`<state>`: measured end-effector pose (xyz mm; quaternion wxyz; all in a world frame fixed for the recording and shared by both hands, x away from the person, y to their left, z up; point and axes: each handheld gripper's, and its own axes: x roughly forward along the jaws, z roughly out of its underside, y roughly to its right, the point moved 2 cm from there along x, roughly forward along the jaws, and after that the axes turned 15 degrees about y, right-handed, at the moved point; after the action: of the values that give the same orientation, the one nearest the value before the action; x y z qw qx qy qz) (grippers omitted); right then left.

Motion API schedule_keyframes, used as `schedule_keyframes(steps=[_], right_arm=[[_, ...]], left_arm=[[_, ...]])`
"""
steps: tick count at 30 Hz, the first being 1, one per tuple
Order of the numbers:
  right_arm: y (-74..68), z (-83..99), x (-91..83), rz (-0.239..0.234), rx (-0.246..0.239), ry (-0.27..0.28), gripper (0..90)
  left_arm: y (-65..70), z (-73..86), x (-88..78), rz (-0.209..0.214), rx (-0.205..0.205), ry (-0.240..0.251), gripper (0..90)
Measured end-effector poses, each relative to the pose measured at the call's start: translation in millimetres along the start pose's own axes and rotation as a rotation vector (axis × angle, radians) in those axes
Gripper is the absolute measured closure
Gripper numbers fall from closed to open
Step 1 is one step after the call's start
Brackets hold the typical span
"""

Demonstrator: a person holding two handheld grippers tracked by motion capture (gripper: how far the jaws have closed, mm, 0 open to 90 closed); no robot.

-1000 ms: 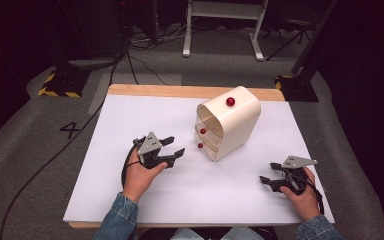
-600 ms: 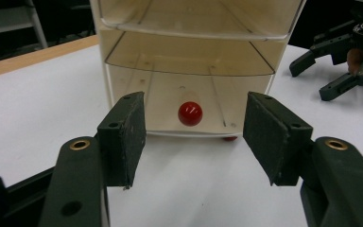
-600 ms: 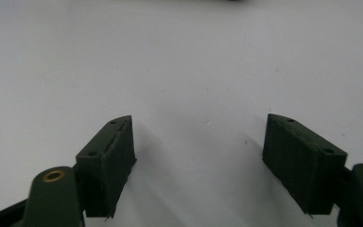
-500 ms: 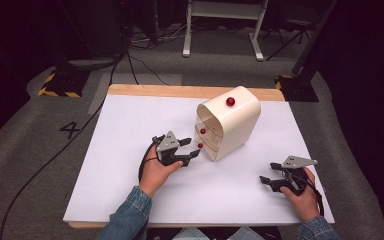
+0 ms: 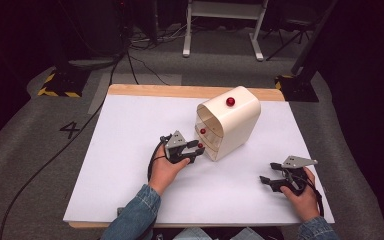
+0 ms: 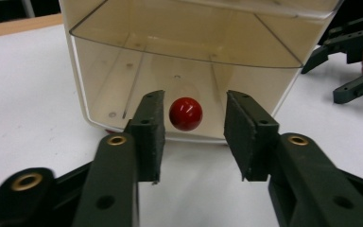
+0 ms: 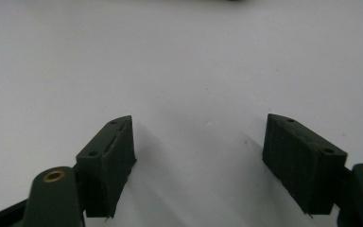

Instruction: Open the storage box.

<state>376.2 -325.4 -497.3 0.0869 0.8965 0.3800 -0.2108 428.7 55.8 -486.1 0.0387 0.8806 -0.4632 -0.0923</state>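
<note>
Between the jaws of the left gripper (image 6: 193, 137) sits a glossy red knob (image 6: 185, 114), smooth enough to catch a highlight. The drawer (image 6: 179, 90) behind it looks like clear, slightly yellowed plastic; the cabinet (image 5: 236, 122) around it is smooth cream plastic with a soft sheen. The pads (image 6: 246, 135) are matt black and faintly grainy (with brass-coloured rivets behind). Under the right gripper (image 7: 198, 165), the table cover (image 7: 179, 61) is matt white with a bare wood edge (image 5: 180, 91).
</note>
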Motion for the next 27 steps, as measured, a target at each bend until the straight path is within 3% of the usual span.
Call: schedule_keyframes(steps=[4, 12, 27], right_arm=[[-0.1, 0.0, -0.1, 0.001, 0.0, -0.001, 26.0], [0.0, 0.0, 0.0, 0.001, -0.001, 0.0, 26.0], [-0.2, 0.0, -0.1, 0.002, -0.003, -0.002, 25.9]], left_arm=[[-1.3, -0.1, 1.2, -0.014, -0.023, -0.006, 63.7], [-2.1, 0.1, 2.8, -0.019, -0.028, -0.021, 73.2], [-1.5, -2.4, -2.8, -0.018, -0.022, -0.048, 73.6]])
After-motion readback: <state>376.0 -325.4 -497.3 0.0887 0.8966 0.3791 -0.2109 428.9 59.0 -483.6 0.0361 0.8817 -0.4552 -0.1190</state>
